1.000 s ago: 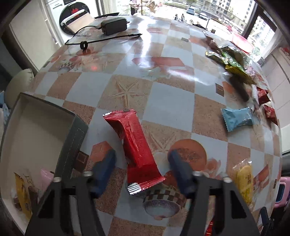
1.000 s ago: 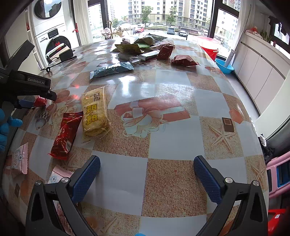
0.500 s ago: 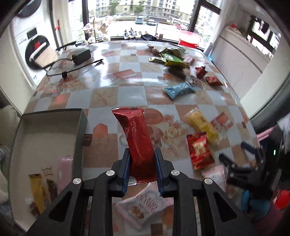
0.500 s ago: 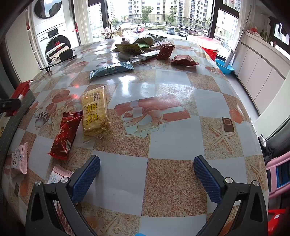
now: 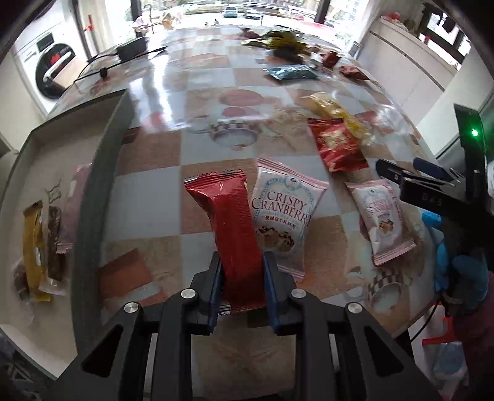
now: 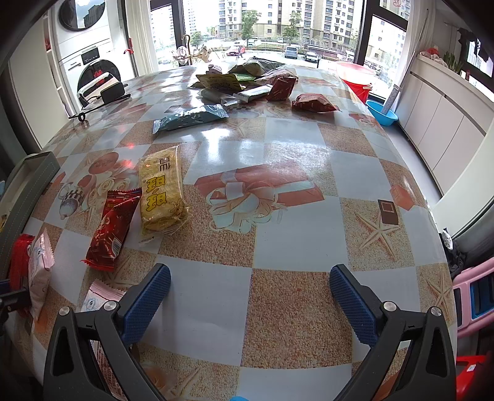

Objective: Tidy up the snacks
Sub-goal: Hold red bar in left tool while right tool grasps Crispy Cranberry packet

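Setting: a home, a dining or utility area by large windows. Evidence: front-loading washing machine [image 6: 92, 74] with a second drum stacked above, at the table's far left corner; table [image 6: 296, 228] under a glossy patterned household oilcloth; white cabinets [image 6: 444, 123] along the right wall; red bucket [image 6: 355, 77] and blue basin [image 6: 383, 114] on the floor; apartment blocks [image 6: 278, 15] and parked cars outside.

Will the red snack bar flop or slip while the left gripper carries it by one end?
The red snack bar juts out straight from the left gripper, so it's probably fairly stiff. Its glossy wrapper may be slippery. It looks light for its size.
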Action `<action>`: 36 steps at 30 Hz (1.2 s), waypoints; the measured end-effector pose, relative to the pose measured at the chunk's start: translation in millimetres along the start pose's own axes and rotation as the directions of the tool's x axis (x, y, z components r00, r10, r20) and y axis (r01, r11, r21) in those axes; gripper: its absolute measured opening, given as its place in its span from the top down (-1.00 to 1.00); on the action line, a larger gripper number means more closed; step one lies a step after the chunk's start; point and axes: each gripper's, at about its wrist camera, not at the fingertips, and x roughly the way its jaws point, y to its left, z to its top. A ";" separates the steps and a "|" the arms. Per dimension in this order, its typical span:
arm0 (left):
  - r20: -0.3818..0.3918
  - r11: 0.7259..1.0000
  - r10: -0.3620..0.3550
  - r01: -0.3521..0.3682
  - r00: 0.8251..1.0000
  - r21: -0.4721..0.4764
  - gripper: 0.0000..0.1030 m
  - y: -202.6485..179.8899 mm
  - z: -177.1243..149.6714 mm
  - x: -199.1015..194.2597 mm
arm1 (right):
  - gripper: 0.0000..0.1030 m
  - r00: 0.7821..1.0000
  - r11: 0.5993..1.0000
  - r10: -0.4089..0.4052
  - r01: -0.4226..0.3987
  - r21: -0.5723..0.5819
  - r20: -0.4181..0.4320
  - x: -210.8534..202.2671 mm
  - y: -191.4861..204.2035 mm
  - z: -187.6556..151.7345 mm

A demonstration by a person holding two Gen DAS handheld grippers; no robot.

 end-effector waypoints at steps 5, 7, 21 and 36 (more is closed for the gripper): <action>0.016 0.999 -0.035 0.036 0.999 -0.033 0.48 -16.3 5.8 0.8 | -1.00 1.000 1.000 0.000 0.000 -0.001 0.000 -0.2 0.0 0.1; 0.008 0.999 0.000 0.001 1.000 -0.049 0.47 -11.5 8.1 0.9 | -1.00 1.000 1.000 0.000 0.000 0.001 0.000 -0.2 0.0 0.1; -0.049 0.990 0.102 -0.106 0.994 -0.094 -0.63 0.9 25.5 17.3 | -1.00 0.976 0.975 0.193 -0.179 0.134 -0.099 -29.0 1.7 -6.3; -0.006 0.992 0.105 -0.105 0.994 -0.069 -0.20 -4.7 24.3 15.9 | -0.66 0.971 0.990 0.041 -0.071 -0.119 -0.236 -20.2 65.5 -19.5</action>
